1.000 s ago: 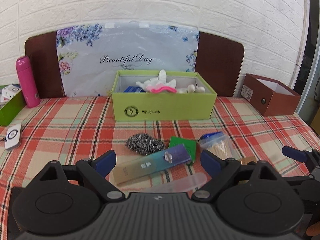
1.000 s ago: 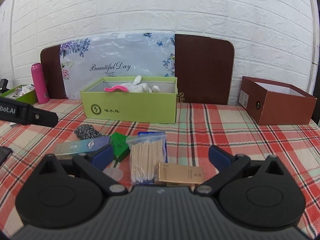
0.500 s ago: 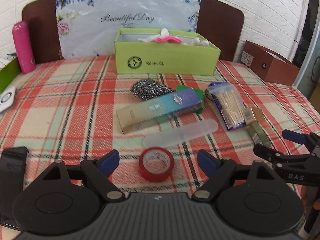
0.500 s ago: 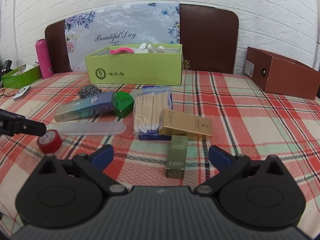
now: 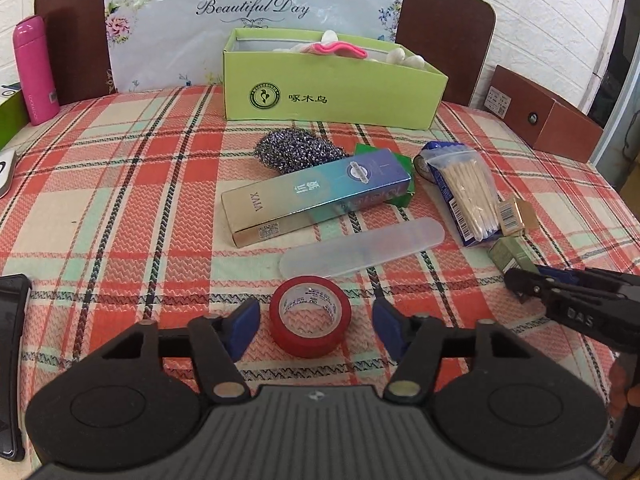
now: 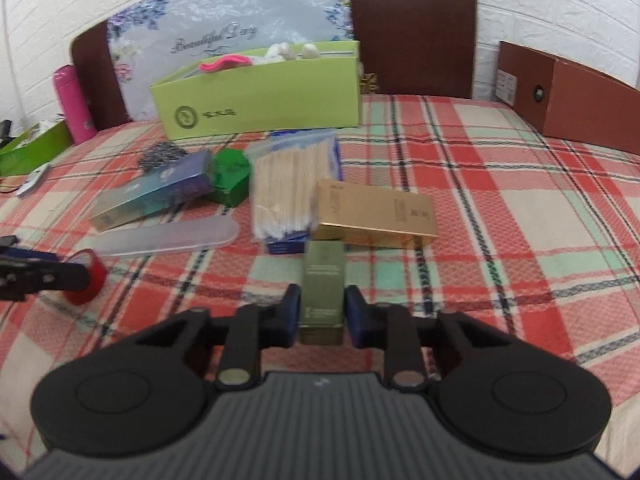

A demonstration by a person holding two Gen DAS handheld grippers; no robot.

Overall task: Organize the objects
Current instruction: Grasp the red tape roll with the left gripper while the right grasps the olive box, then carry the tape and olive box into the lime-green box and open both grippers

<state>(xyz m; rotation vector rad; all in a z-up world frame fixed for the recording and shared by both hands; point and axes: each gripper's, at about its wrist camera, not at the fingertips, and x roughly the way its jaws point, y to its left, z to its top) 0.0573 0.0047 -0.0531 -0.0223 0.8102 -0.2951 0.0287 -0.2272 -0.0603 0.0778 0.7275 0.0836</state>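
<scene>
The green open box (image 5: 332,96) at twelve o'clock on the plaid tablecloth (image 5: 120,184) is the biggest piece and, judging by the pink and white items already in it, the likely destination; it is stiff card, probably light, and best left where it stands. Just in front of it lies the long iridescent carton (image 5: 316,196), rigid and smooth, safest taken across its narrow width near the middle so that it does not swing. At two o'clock from it the bag of cotton swabs (image 5: 468,196) is soft, crinkly and slippery, so a squeeze through the bundle itself should hold better than one on loose film. The frosted flat case (image 5: 362,246) sits low on the cloth and looks hard to get under, so its long edges are the place. The gold carton (image 6: 374,216) beside the swabs is firm and light. The red tape roll (image 5: 310,316) lies flat between the fingers of the left gripper (image 5: 314,322), whose jaws stand wide with a gap on both sides, touching nothing; the roll is stiff and should bear a pinch across its outer rim. Smallest, the olive-green carton (image 6: 323,280) lies at twelve o'clock from the right gripper (image 6: 322,312), near end between the blue pads, which sit close against both sides; whether they actually press it I cannot tell, and thin card dents under a hard squeeze.
</scene>
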